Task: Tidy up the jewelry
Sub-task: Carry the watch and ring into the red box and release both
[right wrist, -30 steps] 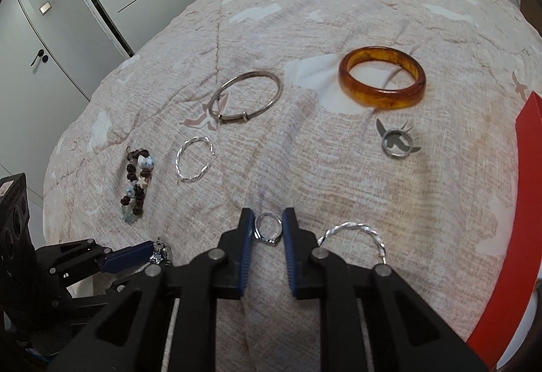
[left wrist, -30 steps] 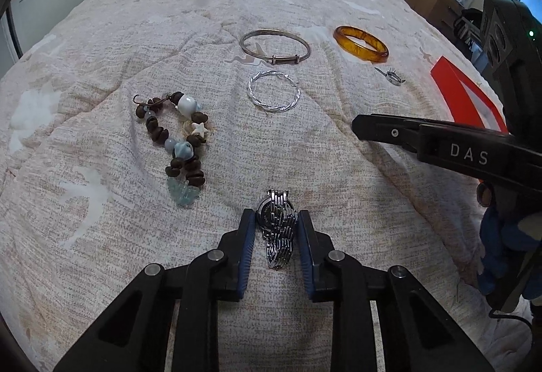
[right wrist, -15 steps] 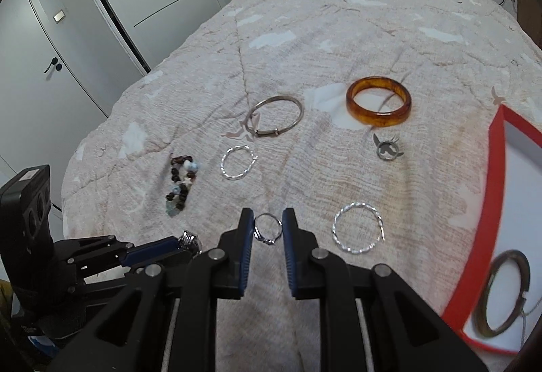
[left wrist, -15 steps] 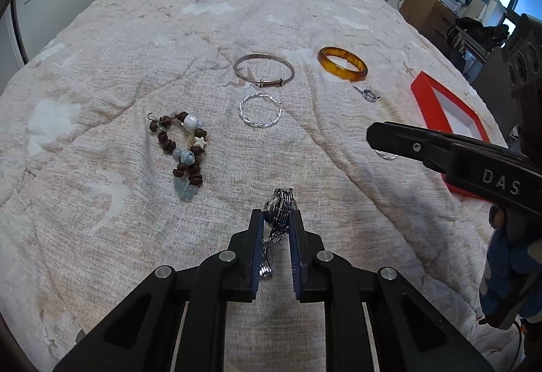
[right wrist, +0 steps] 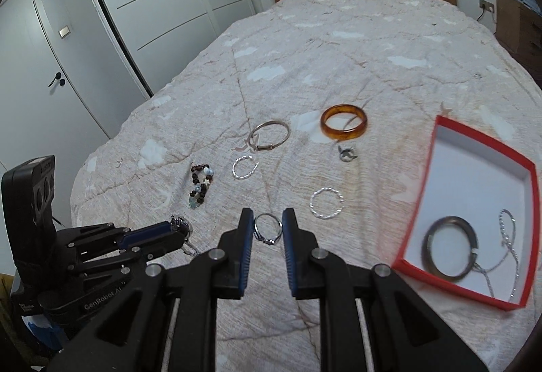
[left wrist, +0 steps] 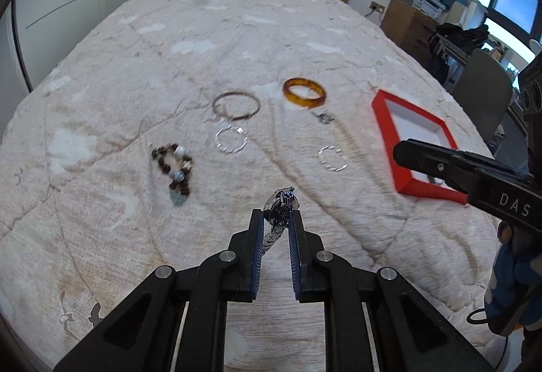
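My left gripper is shut on a silver metal watch and holds it above the bed; the watch band hangs down between the fingers. It also shows in the right wrist view. My right gripper is shut on a small silver ring, lifted off the quilt. A red box with a white inside lies at the right and holds a dark bangle and a silver chain.
On the quilt lie an amber bangle, a thin metal bangle, two twisted silver hoops, a beaded bracelet and a small star-shaped ring. Wardrobe doors stand at the left.
Both grippers have risen and pulled back from the quilt with the watch and the ring in them. More of the red box has come into view.
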A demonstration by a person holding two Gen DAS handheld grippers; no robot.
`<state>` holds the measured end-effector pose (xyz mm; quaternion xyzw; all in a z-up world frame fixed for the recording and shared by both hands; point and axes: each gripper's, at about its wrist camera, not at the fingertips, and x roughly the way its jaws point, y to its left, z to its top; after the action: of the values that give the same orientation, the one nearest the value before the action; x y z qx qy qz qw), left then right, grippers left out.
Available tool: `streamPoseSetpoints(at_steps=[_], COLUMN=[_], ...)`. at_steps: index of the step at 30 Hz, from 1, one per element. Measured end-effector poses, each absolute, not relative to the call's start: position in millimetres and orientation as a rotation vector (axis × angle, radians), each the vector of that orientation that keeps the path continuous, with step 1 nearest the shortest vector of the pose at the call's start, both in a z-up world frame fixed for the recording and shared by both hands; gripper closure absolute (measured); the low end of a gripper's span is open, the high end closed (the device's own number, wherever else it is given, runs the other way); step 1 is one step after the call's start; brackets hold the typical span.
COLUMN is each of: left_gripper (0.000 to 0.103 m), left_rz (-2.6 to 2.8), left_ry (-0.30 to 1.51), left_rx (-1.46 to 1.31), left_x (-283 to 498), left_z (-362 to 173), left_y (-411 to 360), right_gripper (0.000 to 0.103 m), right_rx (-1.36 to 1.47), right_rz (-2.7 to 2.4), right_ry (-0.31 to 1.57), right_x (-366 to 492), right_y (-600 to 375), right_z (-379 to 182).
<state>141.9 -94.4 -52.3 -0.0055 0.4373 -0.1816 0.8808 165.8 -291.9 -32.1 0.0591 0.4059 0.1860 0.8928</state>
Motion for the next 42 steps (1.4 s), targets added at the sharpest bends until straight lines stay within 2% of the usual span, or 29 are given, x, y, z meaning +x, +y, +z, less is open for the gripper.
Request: streamPoseSetpoints(at_steps=[7, 14, 29, 39, 42], left_gripper=[0.089, 0.089, 0.089, 0.090, 0.094], left_rz=[-0.498, -0.645, -0.700, -0.664, -0.657], left_ry=[0.821, 0.797, 0.915, 0.974, 0.992], left_rx=[0.022, 0.042, 0.072, 0.093, 0.092], left_x=[147, 171, 235, 255, 258], left_z=[-14, -3, -73, -103, -109], left_y=[-153, -240, -351, -367, -367], right_gripper=[0.087, 0.087, 0.087, 0.087, 0.087], right_rx=[0.136, 0.154, 0.213, 0.190, 0.185], right_rz=[0.280, 0.130, 0.045, 0.064, 0.066], right_ry=[0.777, 0.753, 0.851, 0.896, 0.913], right_x=[147, 152, 200, 231, 238], right_y=[-350, -435, -526, -540, -542], right_z=[-5, 3, -70, -98, -105])
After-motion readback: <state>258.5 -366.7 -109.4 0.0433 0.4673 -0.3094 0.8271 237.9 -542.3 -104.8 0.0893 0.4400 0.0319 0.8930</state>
